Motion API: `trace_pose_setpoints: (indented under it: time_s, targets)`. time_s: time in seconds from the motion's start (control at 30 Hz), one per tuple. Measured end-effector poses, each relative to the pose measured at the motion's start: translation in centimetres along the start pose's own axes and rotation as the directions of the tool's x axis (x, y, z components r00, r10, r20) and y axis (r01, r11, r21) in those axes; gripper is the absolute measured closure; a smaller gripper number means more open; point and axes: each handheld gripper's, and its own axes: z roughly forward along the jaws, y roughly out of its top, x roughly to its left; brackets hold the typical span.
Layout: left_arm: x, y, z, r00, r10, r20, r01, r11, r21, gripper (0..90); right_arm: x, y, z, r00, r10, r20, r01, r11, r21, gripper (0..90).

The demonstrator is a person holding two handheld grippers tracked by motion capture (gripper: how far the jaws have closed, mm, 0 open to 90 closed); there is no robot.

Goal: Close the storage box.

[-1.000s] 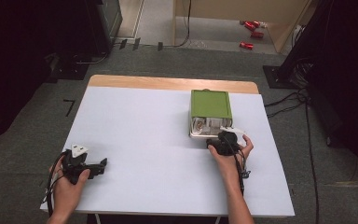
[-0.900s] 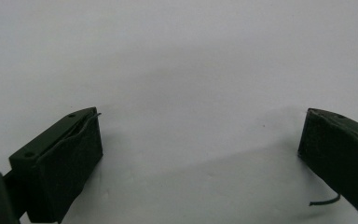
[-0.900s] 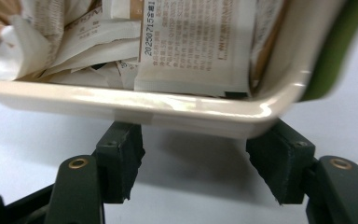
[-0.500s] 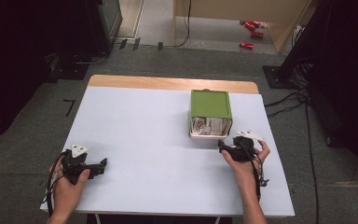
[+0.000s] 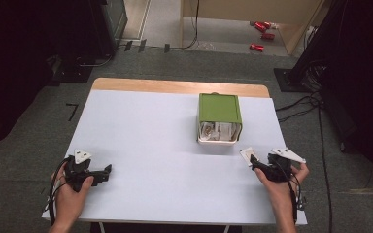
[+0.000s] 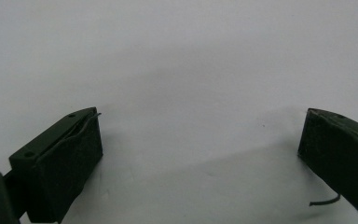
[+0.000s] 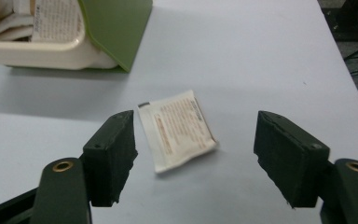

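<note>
A lab: dark equipment racks point(image 5: 107, 24), floor cables point(image 5: 298, 104), white table point(image 5: 141, 141).

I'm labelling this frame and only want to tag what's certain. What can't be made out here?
- Print on the white packet, right gripper view: too small and blurred to read.
- Contents of the green-lidded box, high view: the lid covers most; the count of packets is unclear. In the right gripper view the frame's top edge cuts it off.
- Red items on the far floor, high view: too small to identify.

A small white sachet point(image 7: 177, 129) printed with fine text is lying flat on the white counter point(image 5: 150, 131), slightly askew, just in front of the green-lidded box point(image 5: 218, 118) that is holding similar sachets.
</note>
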Motion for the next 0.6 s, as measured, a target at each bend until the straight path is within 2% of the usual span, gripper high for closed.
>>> trace_pose_setpoints:
  time_s: [0.03, 0.13, 0.23, 0.3, 0.5, 0.6]
  targets:
    - [0.0, 0.0, 0.0, 1.0, 0.0, 0.0, 0.0, 1.0, 0.0, 0.0, -0.7, -0.6, -0.3, 0.9999, -0.009, -0.008, 0.009, 1.0, 0.002, 26.9]
    - [0.0, 0.0, 0.0, 1.0, 0.0, 0.0, 0.0, 1.0, 0.0, 0.0, -1.3, -1.2, -0.5, 0.9997, -0.018, -0.019, 0.018, 1.0, 0.011, 24.0]
    - [0.0, 0.0, 0.0, 1.0, 0.0, 0.0, 0.0, 1.0, 0.0, 0.0, -2.6, -2.4, -0.9, 0.9996, -0.007, -0.028, 0.008, 1.0, 0.027, 19.4]
    - [0.0, 0.0, 0.0, 1.0, 0.0, 0.0, 0.0, 1.0, 0.0, 0.0, -2.9, -2.6, -0.9, 0.9996, -0.002, -0.029, 0.003, 1.0, 0.029, 18.7]
    - [0.0, 0.0, 0.0, 1.0, 0.0, 0.0, 0.0, 1.0, 0.0, 0.0, -4.5, -4.4, -1.3, 0.9999, -0.009, 0.007, 0.009, 0.998, 0.068, 16.3]
    - [0.0, 0.0, 0.0, 1.0, 0.0, 0.0, 0.0, 1.0, 0.001, 0.0, -4.6, -4.9, -1.4, 0.9995, -0.023, 0.023, 0.021, 0.997, 0.078, 16.2]
